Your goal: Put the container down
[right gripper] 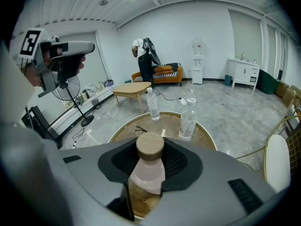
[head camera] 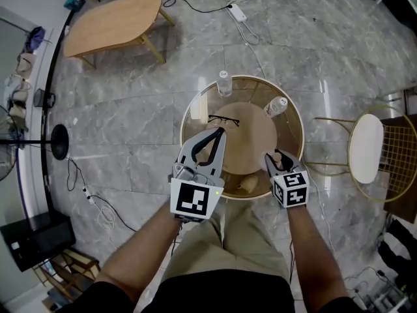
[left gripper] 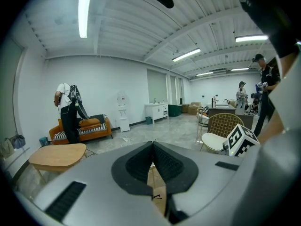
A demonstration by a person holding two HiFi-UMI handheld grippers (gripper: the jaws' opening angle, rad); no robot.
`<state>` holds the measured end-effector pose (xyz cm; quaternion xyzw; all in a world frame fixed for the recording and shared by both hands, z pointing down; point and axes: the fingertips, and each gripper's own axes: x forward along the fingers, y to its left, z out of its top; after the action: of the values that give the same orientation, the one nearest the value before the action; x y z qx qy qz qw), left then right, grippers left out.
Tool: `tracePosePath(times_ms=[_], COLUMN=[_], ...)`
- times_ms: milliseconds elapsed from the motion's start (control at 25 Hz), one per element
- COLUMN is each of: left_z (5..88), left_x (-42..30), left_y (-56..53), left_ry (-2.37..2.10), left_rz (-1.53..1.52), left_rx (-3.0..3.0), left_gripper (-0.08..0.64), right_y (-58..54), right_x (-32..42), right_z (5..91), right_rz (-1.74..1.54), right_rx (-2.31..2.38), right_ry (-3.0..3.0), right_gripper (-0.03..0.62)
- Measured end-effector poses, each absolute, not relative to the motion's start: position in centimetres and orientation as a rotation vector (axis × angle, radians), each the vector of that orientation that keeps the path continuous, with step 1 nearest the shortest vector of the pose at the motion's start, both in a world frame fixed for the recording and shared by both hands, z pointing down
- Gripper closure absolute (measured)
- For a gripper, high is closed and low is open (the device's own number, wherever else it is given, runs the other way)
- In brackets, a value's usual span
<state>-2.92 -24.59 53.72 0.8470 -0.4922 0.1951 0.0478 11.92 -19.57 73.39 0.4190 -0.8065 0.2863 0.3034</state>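
Head view: the right gripper (head camera: 276, 163) is grasping the container (head camera: 279, 155), a jar with a round wooden lid. It is holding it over the near right part of the round bench (head camera: 183, 126). The left gripper (head camera: 219, 134) is hovering over the near left part, its fingers clenched on nothing. A pair of spectacles (head camera: 223, 119) is lying towards the middle, and two water bottles (head camera: 224, 83) (head camera: 276, 105) are standing at the far side, all well apart from the container. In my judgement the landing spot should be the wooden centre panel, not the margin by the near rim. No writing is showing here, only the square markers on the cubes. Left gripper view: the fingers (left gripper: 165, 164) are meeting along their length with nothing between them. This gripper is best held where it is, clear of the descent. No legible print is appearing. Right gripper view: the fingers (right gripper: 181, 161) are closing on the container's pale neck just below the lid (right gripper: 149, 145), and the container is standing upright, amber contents showing lower down. Whether its base is touching the bench cannot be told. The step calls for lowering it straight and level, with the fingers releasing only once the base is bearing fully. The gripper should then draw back without brushing the lid. The bottle labels are too small to read, and the container is carrying no visible label or brand.
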Motion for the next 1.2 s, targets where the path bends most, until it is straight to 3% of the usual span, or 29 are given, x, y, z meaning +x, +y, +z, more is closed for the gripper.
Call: tracePosePath(times_ms=[1200], left_z=[59.8], left_x=[-4.2], left_y=[-25.3], left_ry=[-1.517], left_rz=[0.648], left_rx=[2.474], left_gripper=[0.545], right_y=[-20.2], right_x=[12.2], right_z=[86.1], right_rz=[0.855], right_rx=[1.021], right_ry=[-1.965], right_gripper=[0.445])
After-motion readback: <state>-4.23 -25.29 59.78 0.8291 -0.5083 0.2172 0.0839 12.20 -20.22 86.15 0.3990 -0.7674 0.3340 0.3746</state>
